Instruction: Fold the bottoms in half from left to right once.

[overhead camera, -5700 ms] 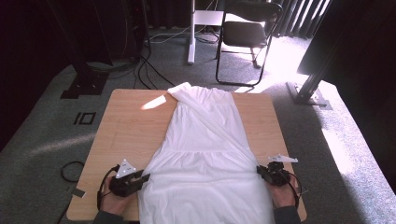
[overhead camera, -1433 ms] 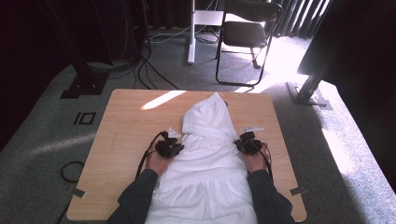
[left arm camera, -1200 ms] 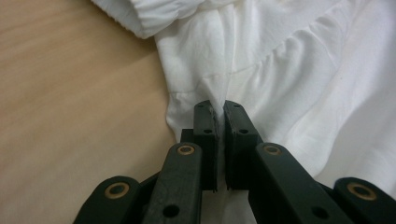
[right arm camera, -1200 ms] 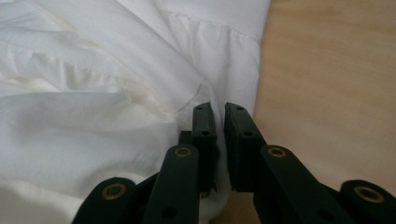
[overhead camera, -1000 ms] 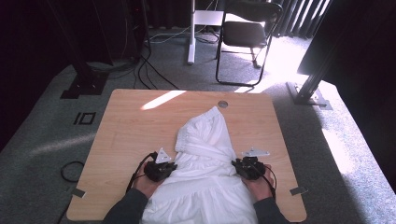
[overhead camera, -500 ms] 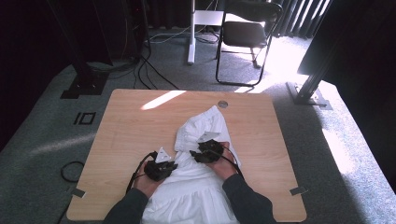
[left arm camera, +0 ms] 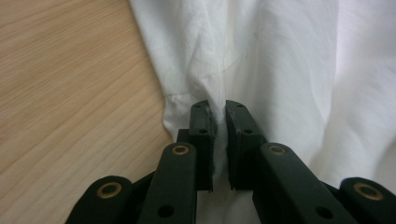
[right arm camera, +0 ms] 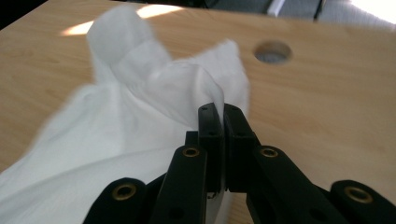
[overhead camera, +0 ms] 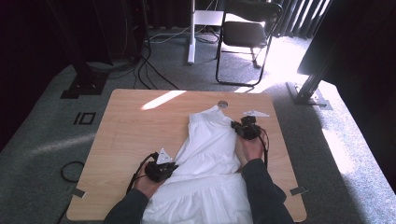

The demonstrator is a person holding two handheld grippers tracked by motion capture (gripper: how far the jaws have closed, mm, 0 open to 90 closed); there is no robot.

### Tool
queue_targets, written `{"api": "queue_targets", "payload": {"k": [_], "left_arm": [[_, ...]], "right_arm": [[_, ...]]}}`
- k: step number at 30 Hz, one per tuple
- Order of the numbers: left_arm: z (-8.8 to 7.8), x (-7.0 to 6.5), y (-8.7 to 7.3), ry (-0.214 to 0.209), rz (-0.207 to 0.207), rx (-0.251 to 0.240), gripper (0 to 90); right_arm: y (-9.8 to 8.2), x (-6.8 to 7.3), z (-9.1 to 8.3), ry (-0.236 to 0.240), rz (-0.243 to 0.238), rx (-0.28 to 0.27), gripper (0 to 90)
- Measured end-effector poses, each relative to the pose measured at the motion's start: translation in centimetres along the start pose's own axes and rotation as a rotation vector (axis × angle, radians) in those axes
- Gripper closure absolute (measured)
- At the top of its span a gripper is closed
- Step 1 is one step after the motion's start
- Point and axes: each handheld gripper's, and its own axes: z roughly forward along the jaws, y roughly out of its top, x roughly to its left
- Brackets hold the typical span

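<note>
Left hand-held gripper (left arm camera: 218, 122) and right (right arm camera: 223, 122) each pinch the white garment (overhead camera: 210, 154), pads hidden by cloth

I logged a white garment (overhead camera: 210, 154) of thin, matt, creased cloth; a table (overhead camera: 140, 135) of pale, smooth wood-grain with a slight sheen; gripper arms of matt black plastic with brass-coloured rivets; grey carpet (overhead camera: 42, 140), rough

Each gripper (overhead camera: 159, 169) was black, built of flat linked bars with brass-ringed pivots and small screw holes. A pale grey three-cornered plate (overhead camera: 162, 156) sat on top at about 12 o'clock, and a thin black cable (overhead camera: 135, 175) looped from its 8 o'clock side. The person wore dark grey long sleeves (overhead camera: 261, 186).
</note>
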Motion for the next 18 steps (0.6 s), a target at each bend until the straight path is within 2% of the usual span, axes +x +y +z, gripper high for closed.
{"api": "queue_targets", "payload": {"k": [1,3,5,7,9,10,12,14,16,18], "left_arm": [[0.0,-0.1,0.1,0.005,0.008,0.006,82.7],[0.0,0.0,0.1,0.006,0.005,0.014,80.1],[-0.1,0.3,0.2,-0.008,-0.017,0.023,72.7],[-0.4,0.6,0.6,-0.008,-0.021,0.035,61.4],[-1.0,1.0,1.1,-0.013,-0.022,0.004,58.9],[-1.4,1.2,1.6,-0.019,-0.031,-0.020,56.7],[-1.9,1.7,2.8,0.002,-0.030,-0.052,53.3],[-1.8,2.3,4.7,0.017,-0.029,-0.083,52.0],[-1.1,2.8,6.2,0.031,-0.028,-0.091,52.0],[0.7,3.2,7.9,0.037,-0.046,-0.095,52.1]], "right_arm": [[-0.8,-1.6,0.9,-0.017,0.028,0.047,86.3],[-1.9,-2.2,2.2,-0.020,0.021,0.092,78.7],[-2.7,-2.6,3.3,0.002,0.043,0.131,68.8],[-3.2,-2.8,3.6,0.012,0.068,0.135,63.9],[-3.3,-2.7,3.5,0.009,0.075,0.119,59.8],[-3.3,-2.7,3.3,0.013,0.071,0.110,58.6],[-3.2,-2.5,3.1,0.027,0.058,0.094,56.1],[-3.1,-2.3,3.2,0.055,0.038,0.097,54.7],[-3.2,-1.9,3.8,0.062,0.027,0.128,54.8],[-3.6,-1.5,4.5,0.054,0.006,0.161,57.5]]}}
